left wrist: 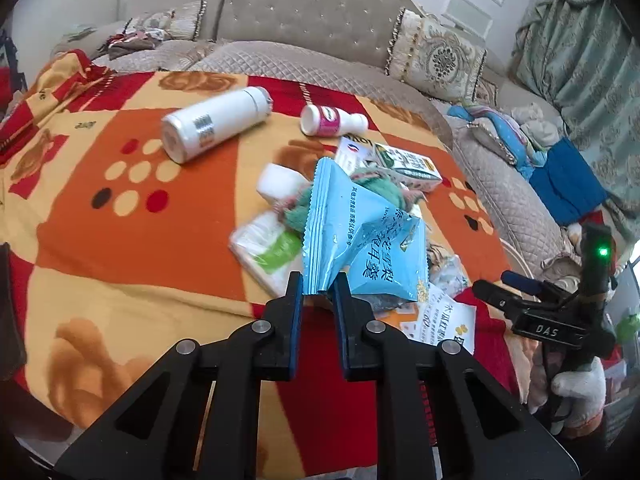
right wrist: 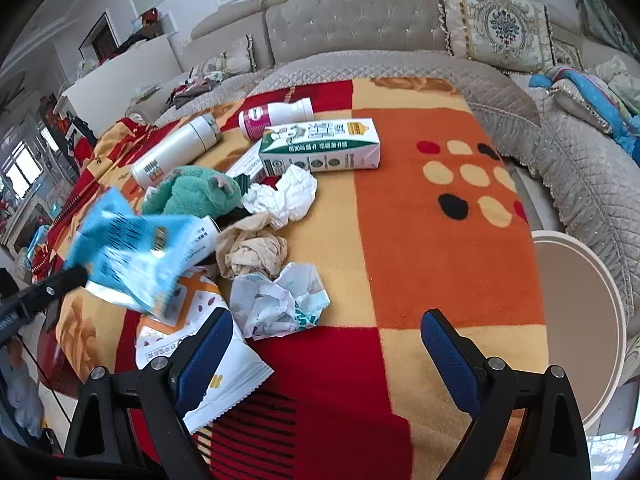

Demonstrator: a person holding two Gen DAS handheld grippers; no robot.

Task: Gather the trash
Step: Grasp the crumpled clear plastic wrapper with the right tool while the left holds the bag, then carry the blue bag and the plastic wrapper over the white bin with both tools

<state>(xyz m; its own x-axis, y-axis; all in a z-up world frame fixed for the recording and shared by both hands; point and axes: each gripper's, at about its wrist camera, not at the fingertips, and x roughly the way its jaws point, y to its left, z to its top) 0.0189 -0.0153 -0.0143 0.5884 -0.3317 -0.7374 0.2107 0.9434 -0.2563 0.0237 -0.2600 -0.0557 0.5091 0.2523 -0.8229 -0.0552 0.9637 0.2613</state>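
My left gripper (left wrist: 318,286) is shut on a blue snack wrapper (left wrist: 352,232) and holds it lifted above the pile; the wrapper also shows blurred in the right wrist view (right wrist: 132,252). My right gripper (right wrist: 326,334) is open and empty, low over the blanket beside a crumpled white plastic wrapper (right wrist: 276,300) and a white printed packet (right wrist: 216,376). Crumpled beige paper (right wrist: 252,250) and a white tissue ball (right wrist: 286,196) lie behind them. A green-and-white milk carton (right wrist: 320,148), a small pink-labelled bottle (right wrist: 276,116) and a white flask (right wrist: 176,148) lie further back.
A green plush toy (right wrist: 196,192) lies in the pile. A tissue pack (left wrist: 268,248) lies left of the wrapper. The table is covered by an orange, red and yellow blanket (right wrist: 432,240). A beige sofa (right wrist: 360,20) runs behind and to the right. A round white stool (right wrist: 576,320) stands at the right.
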